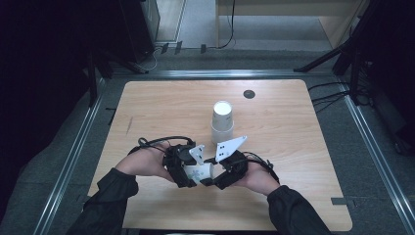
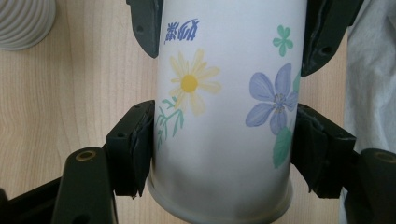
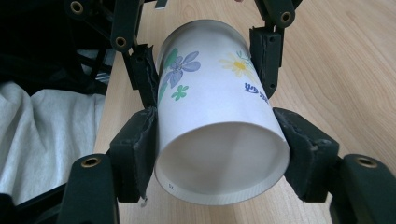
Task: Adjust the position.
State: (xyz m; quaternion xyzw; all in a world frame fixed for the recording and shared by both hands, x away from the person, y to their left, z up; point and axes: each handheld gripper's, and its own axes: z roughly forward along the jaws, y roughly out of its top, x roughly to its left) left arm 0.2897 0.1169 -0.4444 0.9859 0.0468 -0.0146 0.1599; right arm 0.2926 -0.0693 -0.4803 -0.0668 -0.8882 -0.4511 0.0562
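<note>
A white paper cup (image 1: 198, 172) printed with yellow and purple flowers lies on its side just above the wooden table (image 1: 293, 147), near the front edge, held from both ends. My left gripper (image 1: 192, 171) is shut on it; in the left gripper view its pads (image 2: 135, 149) press both sides of the cup (image 2: 224, 116). My right gripper (image 1: 208, 174) comes from the opposite side. In the right gripper view its pads (image 3: 140, 140) sit against the cup (image 3: 215, 116) at its hollow near end, with the left gripper's jaws farther along it.
A stack of white cups (image 1: 222, 122) stands mid-table, behind the grippers; its ridged wall (image 2: 21, 21) shows in the left gripper view. A small dark round disc (image 1: 249, 94) sits at the table's far side. Pale grey cloth (image 3: 42, 135) lies beyond the table's front edge.
</note>
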